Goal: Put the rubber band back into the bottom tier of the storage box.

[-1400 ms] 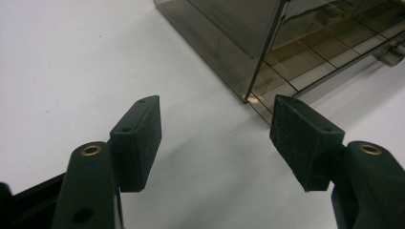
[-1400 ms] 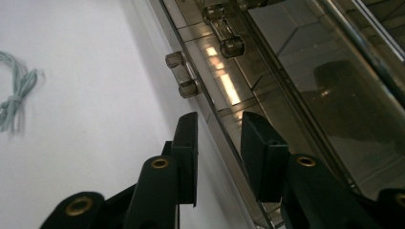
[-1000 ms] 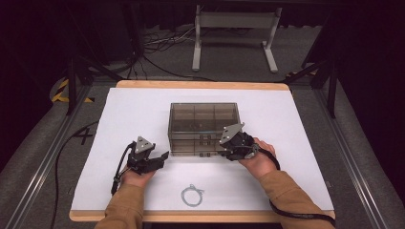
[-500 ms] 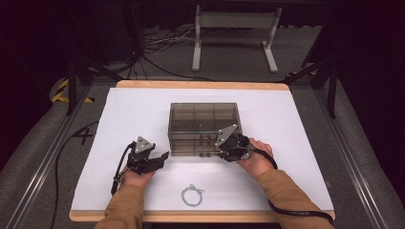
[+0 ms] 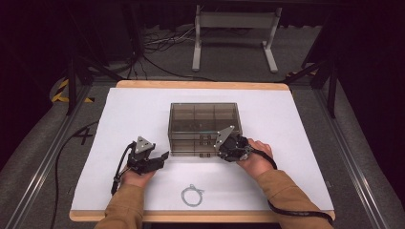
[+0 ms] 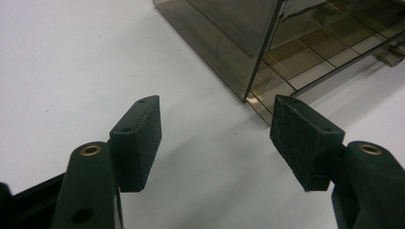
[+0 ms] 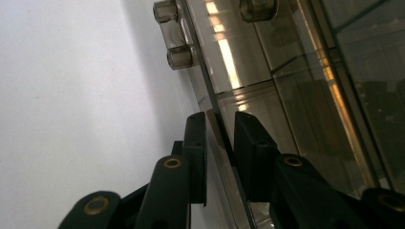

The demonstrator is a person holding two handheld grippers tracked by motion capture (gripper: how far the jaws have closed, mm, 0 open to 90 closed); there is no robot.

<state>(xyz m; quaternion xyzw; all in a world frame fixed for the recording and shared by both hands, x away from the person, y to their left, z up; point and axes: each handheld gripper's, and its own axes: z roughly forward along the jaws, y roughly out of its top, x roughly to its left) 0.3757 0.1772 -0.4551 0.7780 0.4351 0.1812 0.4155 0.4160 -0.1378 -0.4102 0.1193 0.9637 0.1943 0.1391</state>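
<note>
A smoky see-through compartment box stands at the table's middle. My right gripper is at the box's front right, turned on its side. In the right gripper view its jaws straddle a thin clear front edge of the box. They have just been closing, and a narrow gap still shows beside the pads. My left gripper rests on the paper off the box's front left corner. Its jaws stand wide open with nothing between them, pointing at that corner.
White paper covers the wooden table. A small loop of thin wire lies near the front edge between the person's forearms. Two clear round knobs stick out of the box front. A metal stand is on the floor beyond the table.
My right gripper has shifted slightly left along the box's front and its jaws have narrowed around the thin edge. The left gripper has stayed where it was.
</note>
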